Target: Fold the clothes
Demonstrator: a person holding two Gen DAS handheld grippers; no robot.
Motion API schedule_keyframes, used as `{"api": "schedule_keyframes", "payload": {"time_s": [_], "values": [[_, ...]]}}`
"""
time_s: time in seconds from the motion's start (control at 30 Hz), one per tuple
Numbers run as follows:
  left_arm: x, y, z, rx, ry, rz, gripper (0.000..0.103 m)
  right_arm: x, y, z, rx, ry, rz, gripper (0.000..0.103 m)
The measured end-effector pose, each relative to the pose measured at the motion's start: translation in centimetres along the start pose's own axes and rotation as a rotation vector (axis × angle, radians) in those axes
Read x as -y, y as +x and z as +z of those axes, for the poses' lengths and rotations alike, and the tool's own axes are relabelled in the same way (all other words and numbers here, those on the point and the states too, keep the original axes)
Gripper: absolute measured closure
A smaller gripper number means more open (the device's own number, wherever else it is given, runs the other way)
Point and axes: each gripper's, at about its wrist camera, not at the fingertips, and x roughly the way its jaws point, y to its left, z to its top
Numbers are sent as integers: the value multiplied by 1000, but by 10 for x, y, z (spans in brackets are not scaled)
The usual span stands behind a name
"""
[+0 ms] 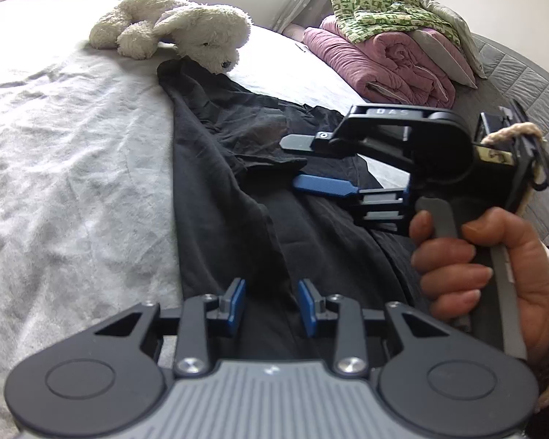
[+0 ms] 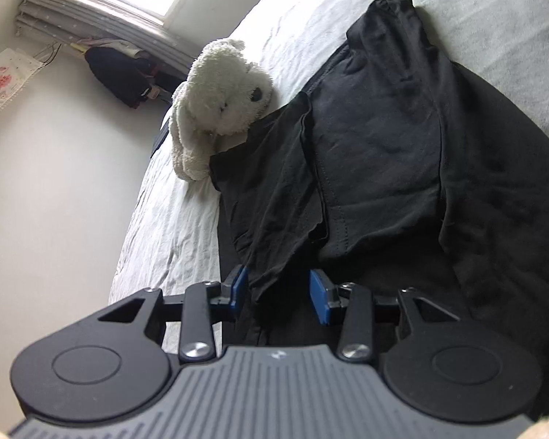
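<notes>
On the white bed [image 1: 73,153], the black garment [image 2: 384,139] stretches lengthwise toward the plush dog [image 1: 186,25]; my left gripper [image 1: 271,303] and right gripper [image 2: 280,294] both gape apart.

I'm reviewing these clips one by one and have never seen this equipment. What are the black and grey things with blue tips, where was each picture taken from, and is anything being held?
They are hand-held grippers, one in each of a person's hands; each carries a camera looking forward along its two blue-padded fingers.

The left wrist picture shows the left gripper at the bottom, and beyond it the right gripper, gripped by a hand. The right wrist picture shows the right gripper from its own camera.

On the bed's white sheet lies a black garment, partly bunched, with a white plush dog touching its far edge. Folded bedding is stacked further back.

Both grippers are open over the garment; neither is holding anything.
</notes>
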Motion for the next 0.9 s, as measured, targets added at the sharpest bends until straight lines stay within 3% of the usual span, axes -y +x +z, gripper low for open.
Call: {"api": "schedule_keyframes", "payload": {"time_s": [0.07,0.17,0.27,0.43,0.63,0.67,0.7,0.73,0.9], "values": [[-1,1,1,-7,-8,-6,71,2,7,2,4,18,-4,66],[-1,1,2,-13,-9,-9,71,0,9,7,15,15,14,88],[0,1,2,-16,-3,-3,71,-9,3,11,39,-30,-11,93],[0,1,3,-26,10,-1,71,-26,-2,16,69,-193,-134,95],[2,0,4,-35,31,7,71,-30,-3,24,59,-253,-157,83],[2,0,4,-36,32,7,71,-30,-3,26,58,-263,-161,76],[2,0,4,-37,31,7,71,-31,-3,27,56,-273,-165,58],[2,0,4,-38,29,7,71,-31,-3,28,54,-283,-168,54],[2,1,5,-42,16,2,71,-27,20,56,75,-286,-212,56]]}}
